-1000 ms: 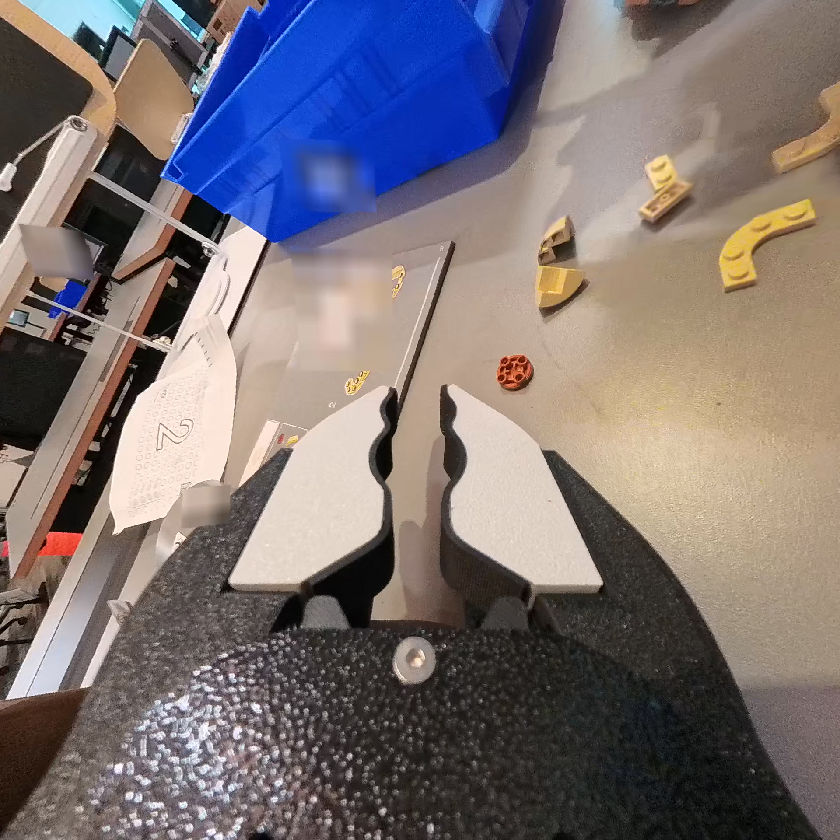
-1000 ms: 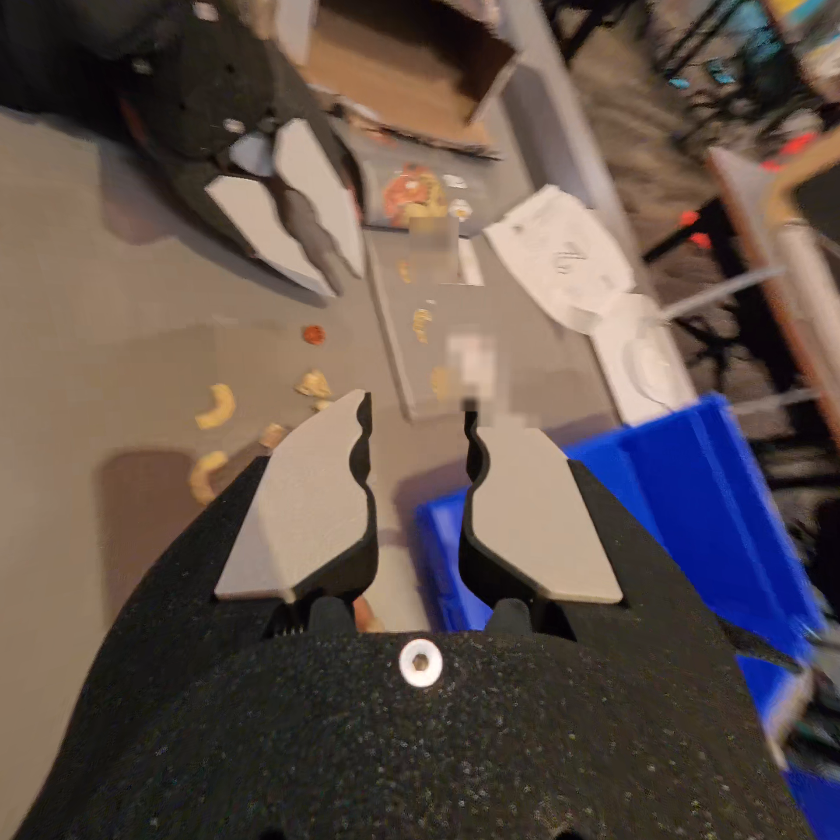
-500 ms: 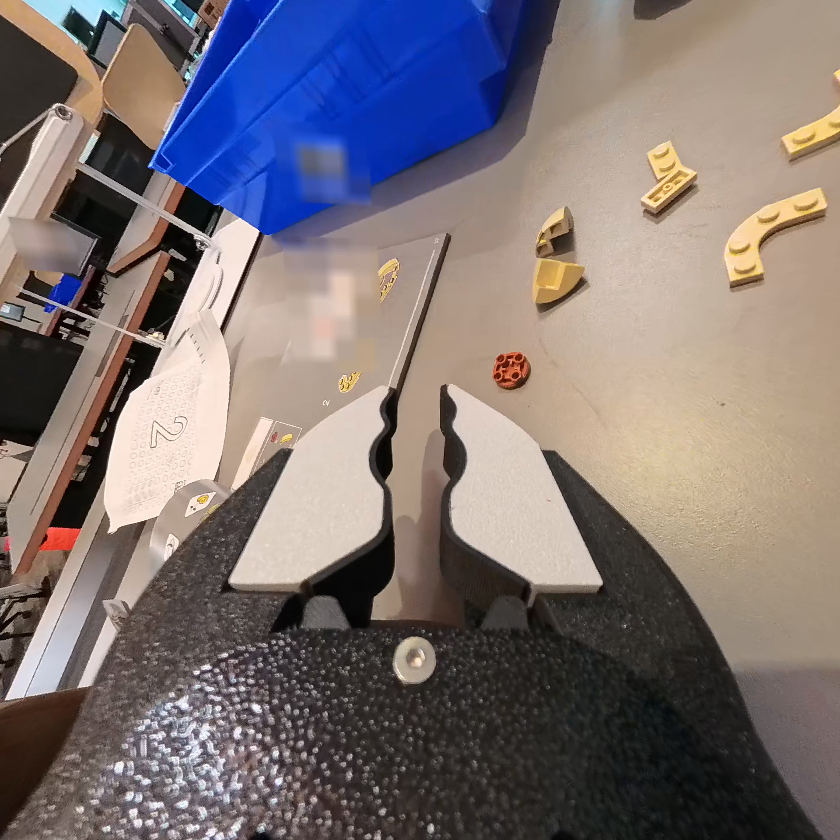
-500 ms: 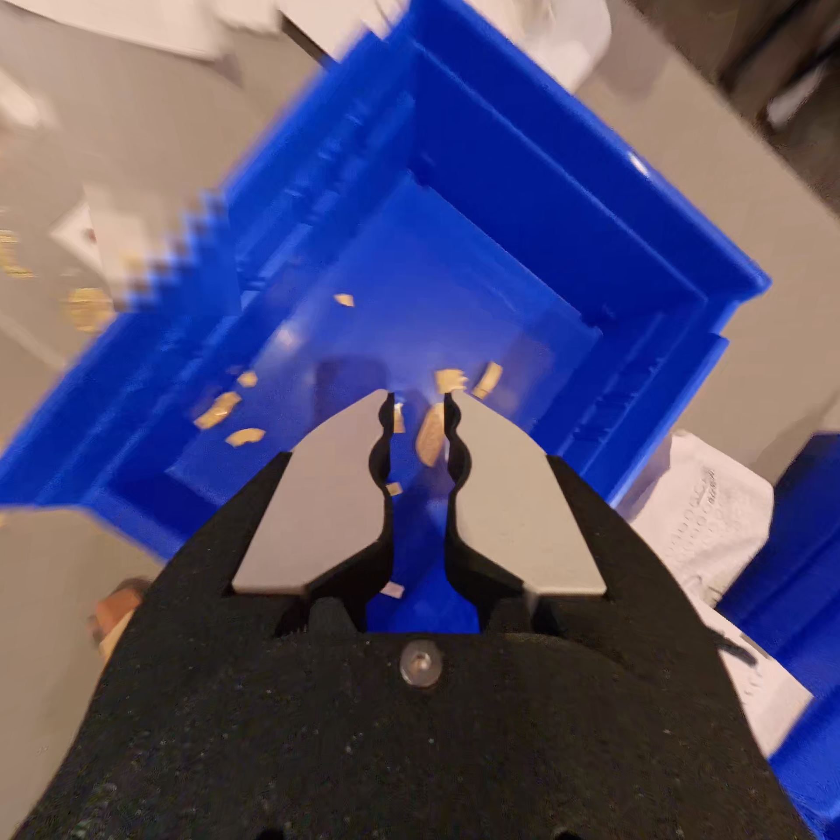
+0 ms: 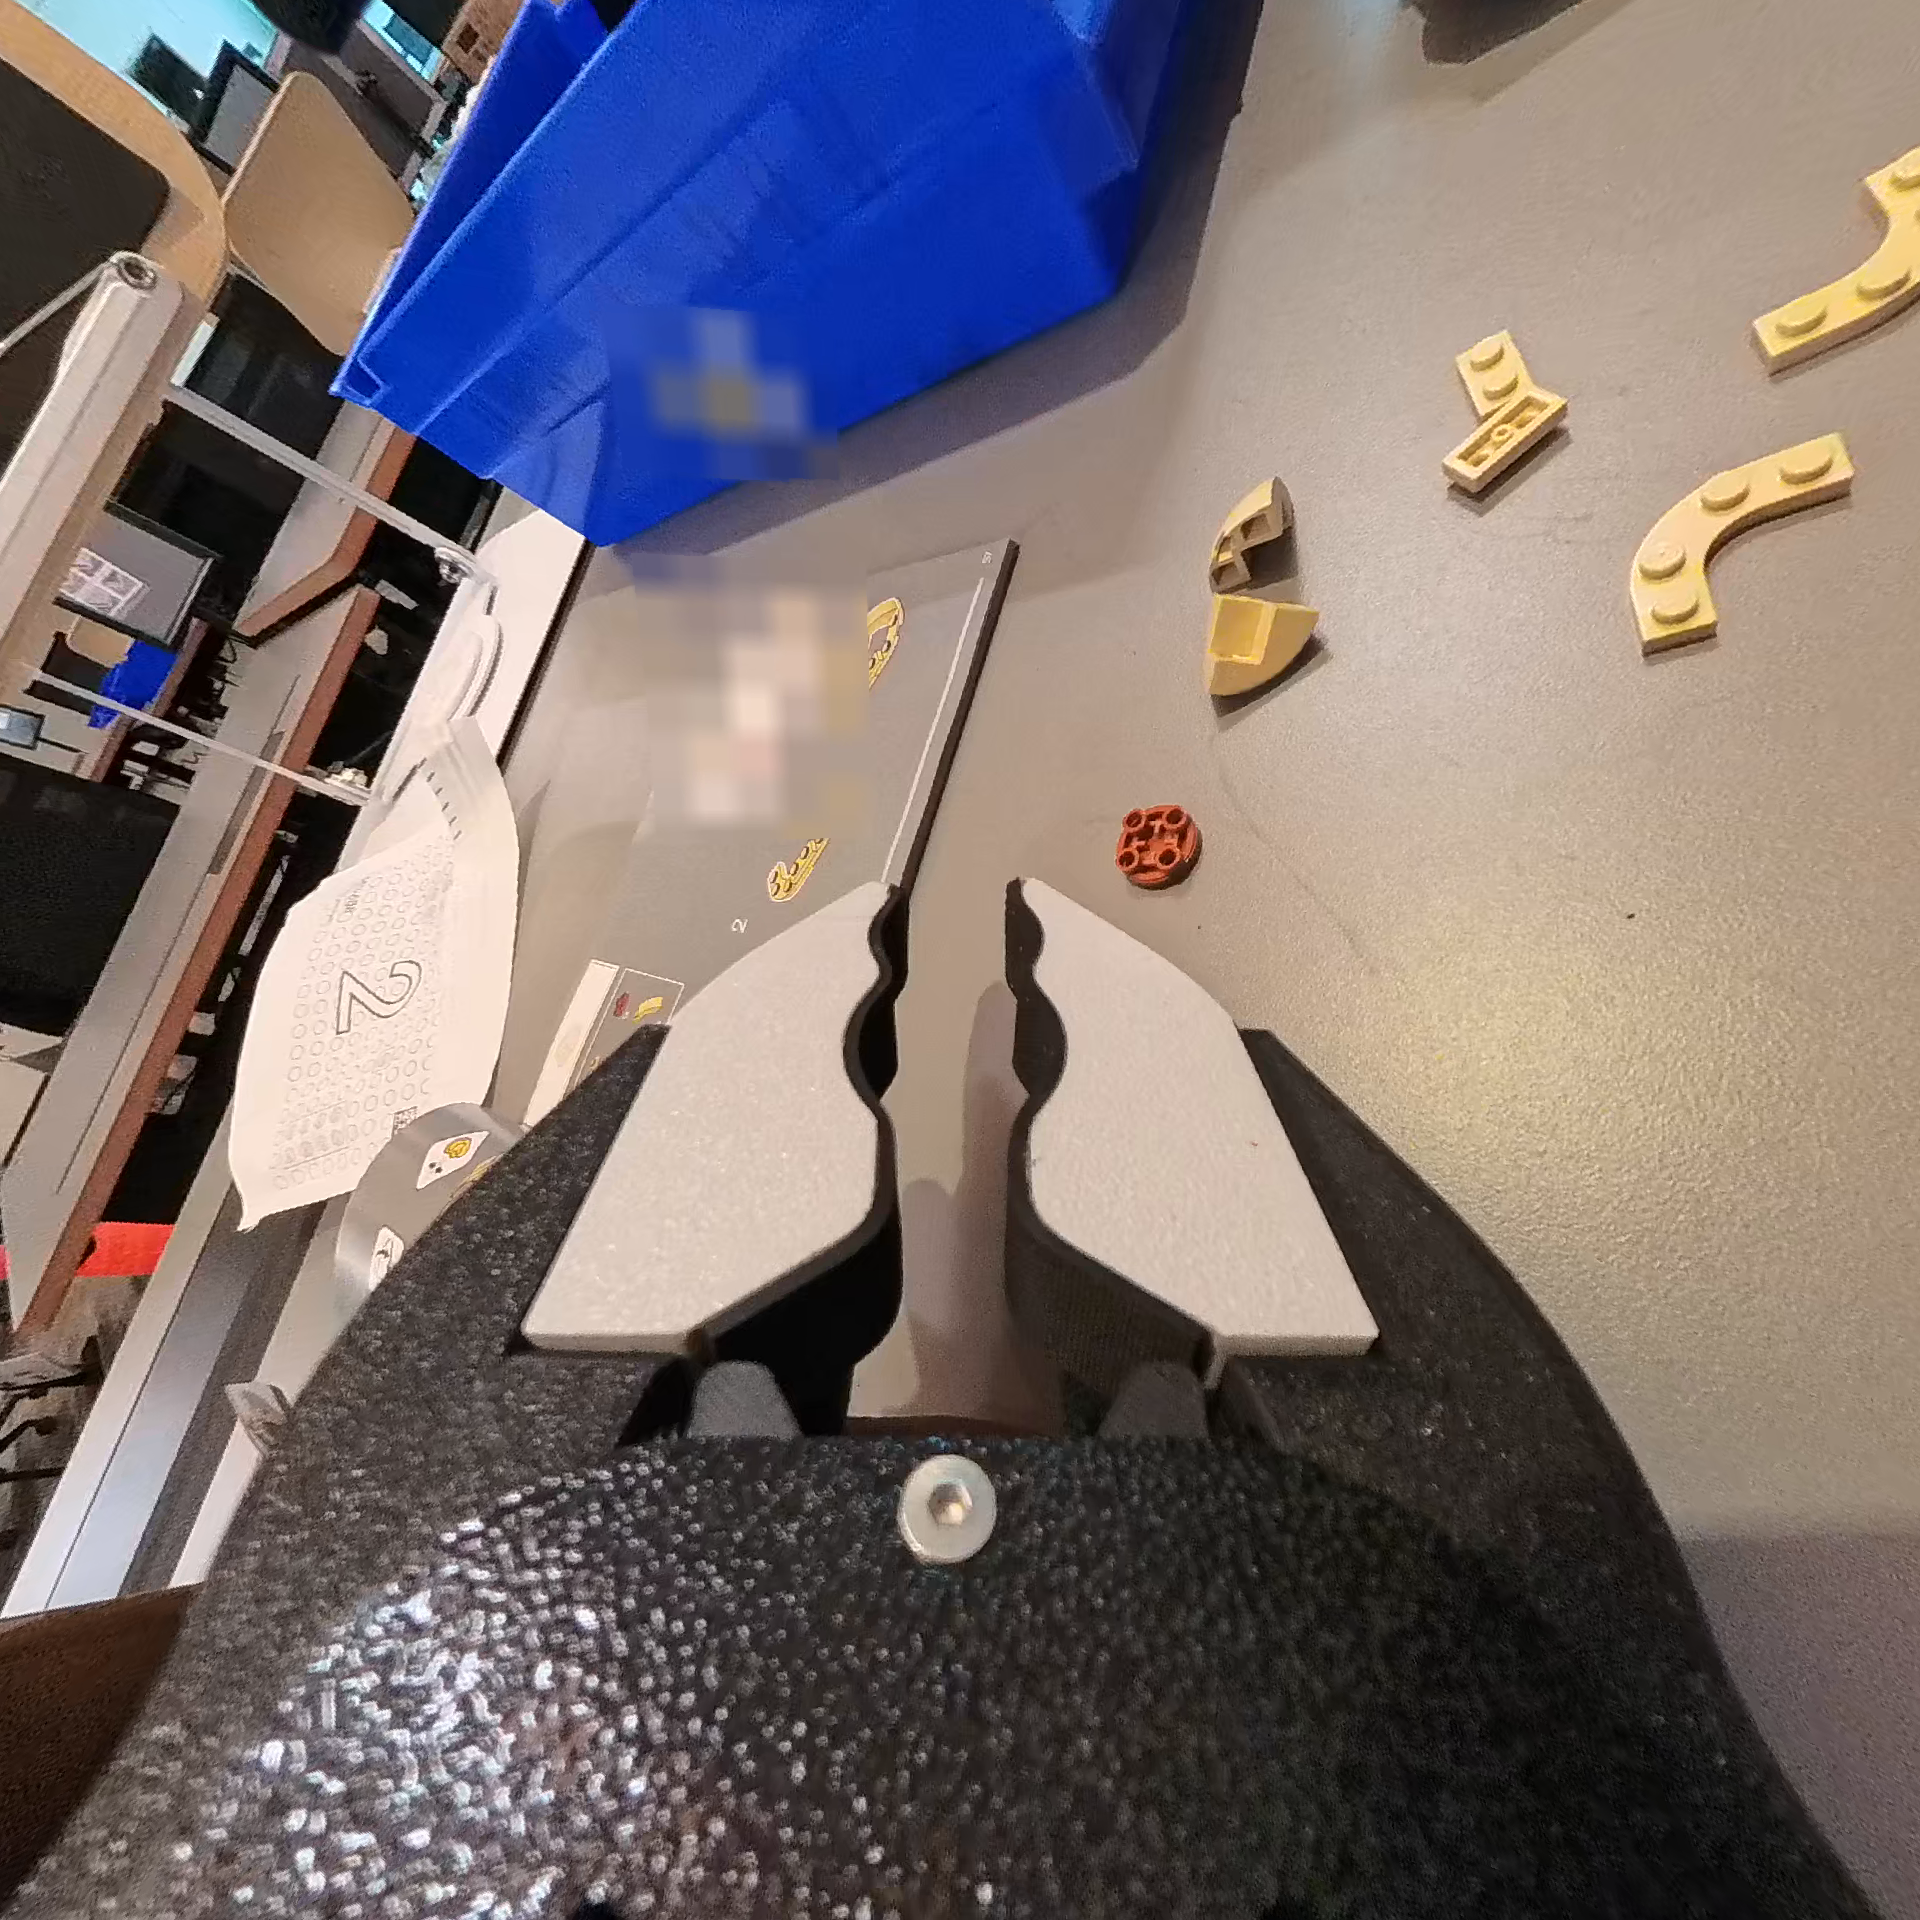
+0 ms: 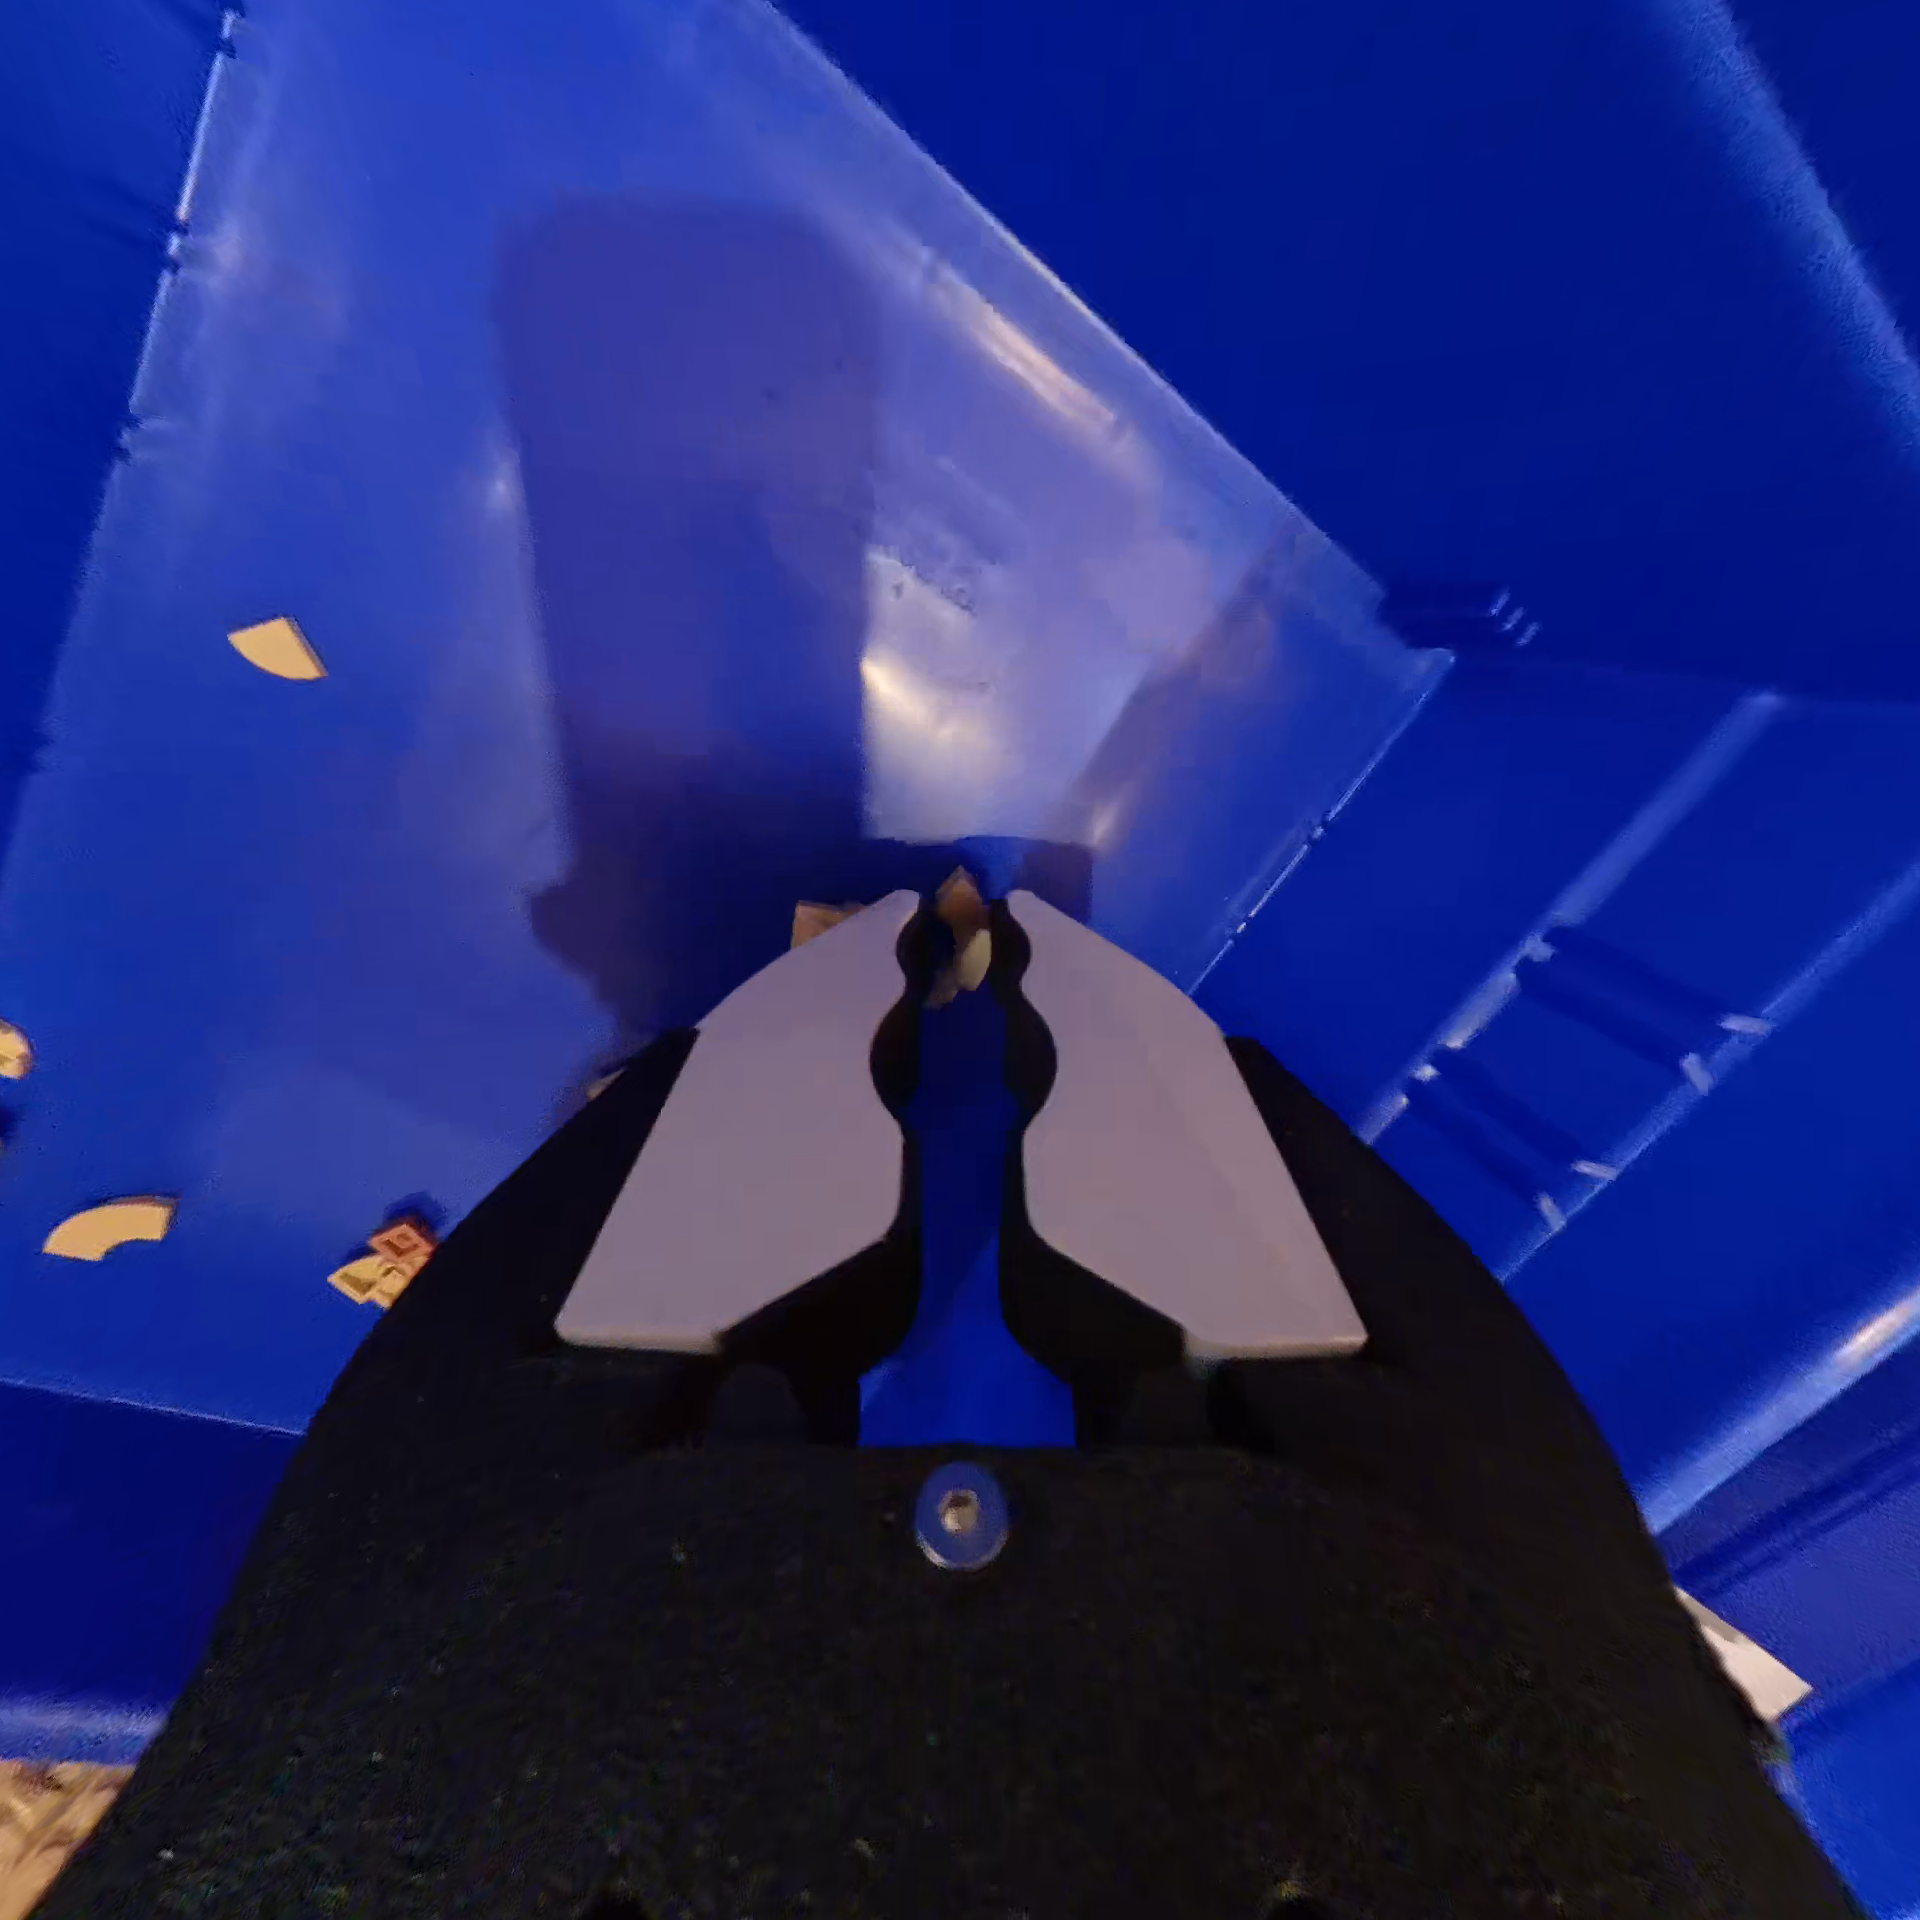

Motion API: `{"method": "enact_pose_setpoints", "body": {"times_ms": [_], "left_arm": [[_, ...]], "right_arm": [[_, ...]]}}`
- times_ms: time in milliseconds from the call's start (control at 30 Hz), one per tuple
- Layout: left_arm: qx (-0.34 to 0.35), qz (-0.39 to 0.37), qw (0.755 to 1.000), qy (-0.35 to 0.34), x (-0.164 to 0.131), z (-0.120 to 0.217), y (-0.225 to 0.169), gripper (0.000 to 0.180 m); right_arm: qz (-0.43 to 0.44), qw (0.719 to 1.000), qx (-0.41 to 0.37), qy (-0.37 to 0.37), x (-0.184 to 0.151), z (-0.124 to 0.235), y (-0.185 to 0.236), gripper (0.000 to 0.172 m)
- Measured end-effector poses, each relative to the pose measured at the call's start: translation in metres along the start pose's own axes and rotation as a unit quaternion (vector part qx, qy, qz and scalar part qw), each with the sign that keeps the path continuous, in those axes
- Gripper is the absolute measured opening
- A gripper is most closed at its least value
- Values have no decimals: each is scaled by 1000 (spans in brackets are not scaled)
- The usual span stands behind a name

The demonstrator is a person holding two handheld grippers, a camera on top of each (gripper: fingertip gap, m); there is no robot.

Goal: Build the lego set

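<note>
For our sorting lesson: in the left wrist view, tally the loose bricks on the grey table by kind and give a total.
Curved tan plates: 2
Small straight tan plates: 2
Rounded tan corner bricks: 2
Round reddish-brown brick: 1
Total: 7

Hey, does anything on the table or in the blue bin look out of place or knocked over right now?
Nothing looks damaged or spilled. One small oddity: a tan rounded brick lies tipped on its side, hollow underside showing, and the reddish round piece lies underside up. Loose tan pieces sit scattered on the blue bin floor.
</note>
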State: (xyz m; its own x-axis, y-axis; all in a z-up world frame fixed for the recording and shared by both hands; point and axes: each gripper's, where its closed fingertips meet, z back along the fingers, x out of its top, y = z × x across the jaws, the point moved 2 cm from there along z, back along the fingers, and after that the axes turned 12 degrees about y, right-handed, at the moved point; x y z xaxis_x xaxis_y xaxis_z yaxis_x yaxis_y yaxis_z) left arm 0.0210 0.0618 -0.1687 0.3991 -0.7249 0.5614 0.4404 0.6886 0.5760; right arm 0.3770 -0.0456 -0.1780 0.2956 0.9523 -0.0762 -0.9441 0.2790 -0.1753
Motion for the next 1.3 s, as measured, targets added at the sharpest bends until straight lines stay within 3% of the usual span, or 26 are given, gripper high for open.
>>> {"method": "enact_pose_setpoints", "body": {"times_ms": [100,233,333,433,667,900,1133,1300], "left_arm": [[1,3,1000,-1,0,0,1,17],[2,4,1000,1,0,0,1,17],[3,1,1000,4,-1,-1,1,17],[4,-1,1000,7,-1,-2,1,17],[7,-1,1000,8,-1,-2,1,17],[9,-1,1000,7,0,-1,1,17],[23,7,1000,1,0,4,9,17],[33,10,999,1,-1,7,15,17]], "right_arm": [[21,1000,3,-19,-3,8,9,10],[66,987,41,-144,-16,56,44,10],[163,941,121,-270,-44,107,108,10],[228,905,141,-331,-81,136,162,9],[298,880,121,-350,-127,134,237,10],[345,881,58,-317,-102,108,296,10],[402,862,75,-300,-74,94,358,10],[405,863,127,-275,-68,84,369,10]]}}
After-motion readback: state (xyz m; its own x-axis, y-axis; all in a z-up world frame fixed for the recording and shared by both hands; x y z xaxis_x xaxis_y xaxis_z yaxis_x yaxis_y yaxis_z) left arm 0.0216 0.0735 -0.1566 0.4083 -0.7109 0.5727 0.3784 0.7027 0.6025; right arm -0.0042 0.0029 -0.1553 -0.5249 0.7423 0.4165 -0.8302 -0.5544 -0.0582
